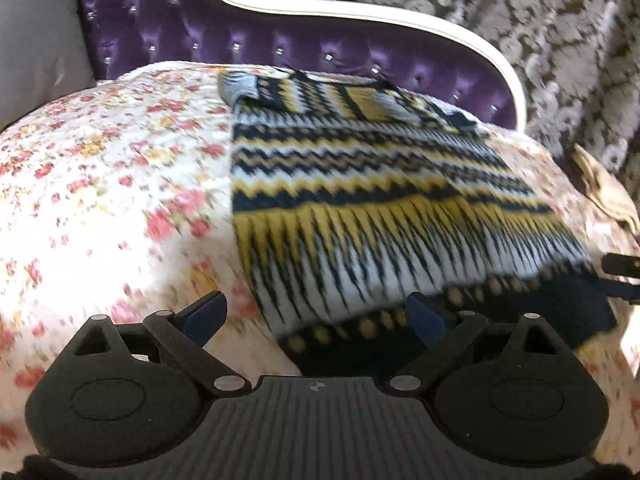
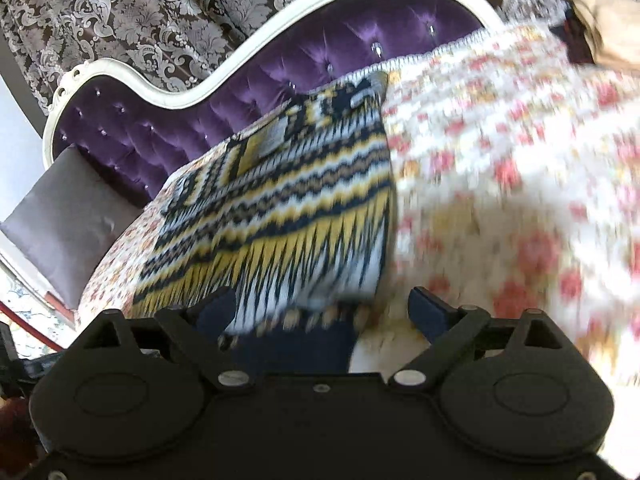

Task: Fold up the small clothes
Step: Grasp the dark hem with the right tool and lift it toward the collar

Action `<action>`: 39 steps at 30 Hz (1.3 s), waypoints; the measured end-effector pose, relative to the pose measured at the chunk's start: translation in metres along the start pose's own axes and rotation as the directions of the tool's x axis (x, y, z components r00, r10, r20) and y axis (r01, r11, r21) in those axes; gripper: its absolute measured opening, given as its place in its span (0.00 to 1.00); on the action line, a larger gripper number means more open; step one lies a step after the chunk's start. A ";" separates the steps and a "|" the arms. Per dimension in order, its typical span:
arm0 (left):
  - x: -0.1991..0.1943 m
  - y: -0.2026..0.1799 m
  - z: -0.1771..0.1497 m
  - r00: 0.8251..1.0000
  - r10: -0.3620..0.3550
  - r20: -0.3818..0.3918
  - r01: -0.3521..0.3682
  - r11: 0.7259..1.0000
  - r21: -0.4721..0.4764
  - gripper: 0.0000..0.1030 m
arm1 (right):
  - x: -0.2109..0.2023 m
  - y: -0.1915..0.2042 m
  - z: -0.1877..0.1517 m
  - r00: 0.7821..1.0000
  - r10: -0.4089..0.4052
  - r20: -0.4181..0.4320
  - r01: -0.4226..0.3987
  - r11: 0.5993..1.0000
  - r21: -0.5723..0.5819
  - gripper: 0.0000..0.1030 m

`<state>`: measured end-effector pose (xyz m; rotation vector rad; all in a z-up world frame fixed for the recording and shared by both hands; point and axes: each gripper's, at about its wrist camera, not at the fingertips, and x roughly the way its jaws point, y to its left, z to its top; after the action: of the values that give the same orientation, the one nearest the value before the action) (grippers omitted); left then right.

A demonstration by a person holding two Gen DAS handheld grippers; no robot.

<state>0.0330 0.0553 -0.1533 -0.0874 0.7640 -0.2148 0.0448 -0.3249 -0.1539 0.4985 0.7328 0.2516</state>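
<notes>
A knitted sweater (image 1: pixel 360 184) with yellow, navy and white zigzag bands lies flat on the floral bedspread (image 1: pixel 112 168), its navy hem nearest to me. My left gripper (image 1: pixel 316 314) is open just above the hem's left corner, and the hem runs under its right finger (image 1: pixel 426 316). At the right edge of that view, my right gripper (image 1: pixel 622 276) shows by the hem's other corner. In the right wrist view the sweater (image 2: pixel 280 208) fills the left half. My right gripper (image 2: pixel 324 312) is open, with the hem's right corner lying loose between its jaws.
A purple tufted headboard (image 1: pixel 280 48) in a white frame curves behind the bed. A grey cushion (image 2: pixel 68 220) leans at its end. A patterned curtain (image 1: pixel 520 20) hangs behind. A tan cloth (image 1: pixel 604 184) lies at the bed's right edge.
</notes>
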 end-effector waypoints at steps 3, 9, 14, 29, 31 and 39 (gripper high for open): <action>-0.003 -0.009 -0.010 1.000 -0.010 -0.005 0.010 0.999 0.041 0.94 | -0.003 0.006 -0.013 1.000 0.013 0.012 -0.013 1.000 -0.022 0.91; -0.008 -0.010 -0.022 1.000 -0.015 -0.001 0.015 0.999 0.043 0.94 | 0.004 0.015 -0.022 0.997 0.081 -0.001 -0.081 0.996 -0.043 0.89; -0.013 -0.012 -0.025 0.999 -0.042 0.004 0.042 0.997 0.070 0.94 | 0.010 0.015 -0.020 0.993 0.101 -0.055 -0.101 0.995 -0.001 0.22; -0.014 -0.045 -0.036 0.997 -0.082 -0.012 0.081 0.946 0.314 0.94 | 0.001 0.033 0.062 0.933 0.332 0.140 -0.351 0.926 0.139 0.09; -0.015 -0.045 -0.036 0.997 -0.082 -0.006 0.080 0.945 0.318 0.94 | 0.007 0.037 0.069 0.950 0.286 0.126 -0.301 0.946 0.124 0.17; -0.014 -0.041 -0.035 0.996 -0.090 -0.012 0.089 0.956 0.280 0.94 | -0.008 0.059 0.029 0.998 -0.018 0.055 0.027 0.984 -0.173 0.76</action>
<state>-0.0074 0.0186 -0.1626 0.1474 0.7226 -0.4075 0.0564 -0.2877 -0.1003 0.3293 0.6574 0.2773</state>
